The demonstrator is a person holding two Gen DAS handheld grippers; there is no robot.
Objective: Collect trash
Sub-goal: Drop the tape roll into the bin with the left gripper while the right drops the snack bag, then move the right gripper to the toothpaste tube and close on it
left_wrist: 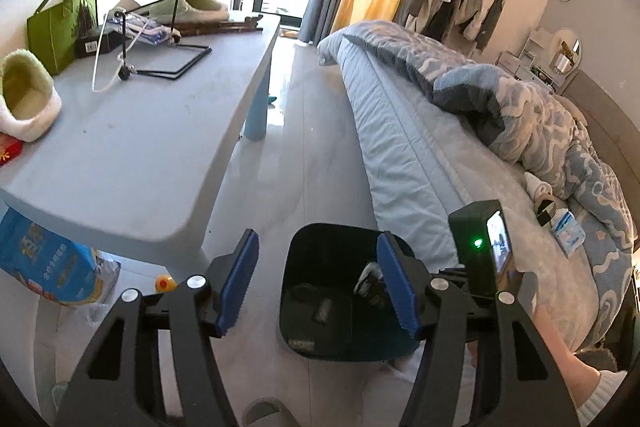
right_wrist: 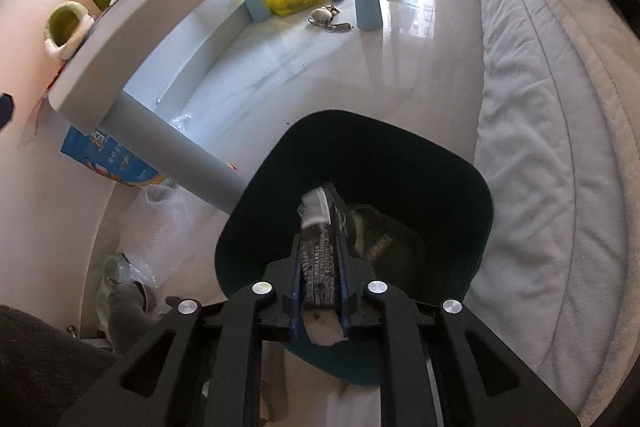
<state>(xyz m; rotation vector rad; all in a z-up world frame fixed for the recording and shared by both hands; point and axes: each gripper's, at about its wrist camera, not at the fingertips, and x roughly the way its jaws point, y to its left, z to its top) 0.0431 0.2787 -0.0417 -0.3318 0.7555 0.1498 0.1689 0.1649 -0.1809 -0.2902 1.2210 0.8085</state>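
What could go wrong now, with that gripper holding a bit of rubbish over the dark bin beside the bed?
1. The crumpled wrapper sits lengthwise between the right gripper pads; it may cling to one pad instead of dropping.
2. The bin stands tight between the bed and a table leg, so a bump could tip it.
3. The left gripper, open and empty, hangs over the same bin; the two tools might collide.

A dark bin stands open on the shiny floor, right beside the bed. Some trash lies at its bottom. Over its mouth is a crumpled wrapper, black and white with small print, pointing down into the bin.
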